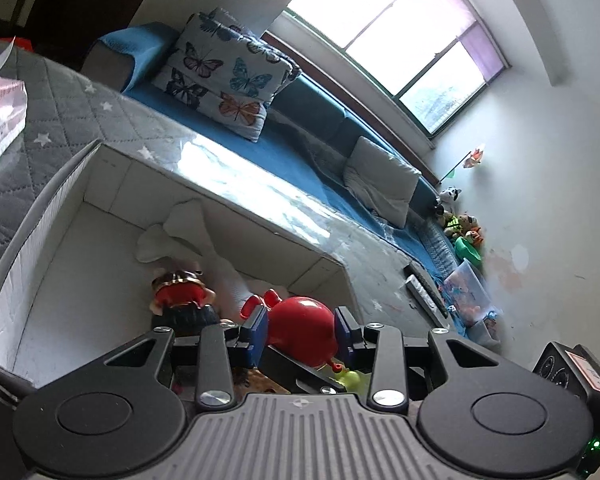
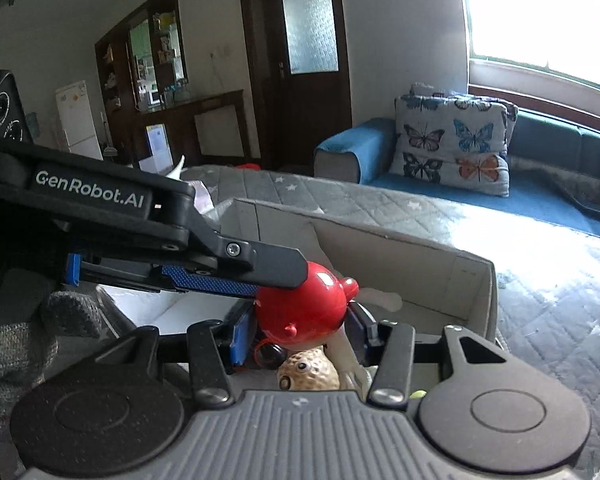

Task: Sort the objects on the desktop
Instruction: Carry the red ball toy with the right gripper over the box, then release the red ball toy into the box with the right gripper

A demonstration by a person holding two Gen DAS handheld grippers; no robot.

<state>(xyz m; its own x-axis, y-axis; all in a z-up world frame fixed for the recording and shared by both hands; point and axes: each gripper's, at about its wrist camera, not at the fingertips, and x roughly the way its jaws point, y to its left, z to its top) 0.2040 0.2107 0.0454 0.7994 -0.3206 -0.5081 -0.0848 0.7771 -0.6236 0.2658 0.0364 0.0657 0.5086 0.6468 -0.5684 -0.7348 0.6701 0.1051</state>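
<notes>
Red toy (image 1: 302, 326) held in my left claw (image 1: 301, 330) over the box (image 1: 56, 220) | right claw (image 2: 300, 334) open around it | doll (image 1: 180, 296) left, bone (image 1: 180, 228) ahead, spotted fish (image 2: 310, 370) below

A home living room: blue sofa (image 2: 540, 184), butterfly cushions (image 2: 452, 142), fridge (image 2: 78, 120).

Daylight floods in from the window (image 1: 384, 28), which is blown out white in both views. Glare streaks the glossy tabletop (image 2: 540, 248). Fisheye distortion curves straight lines near the edges.
</notes>
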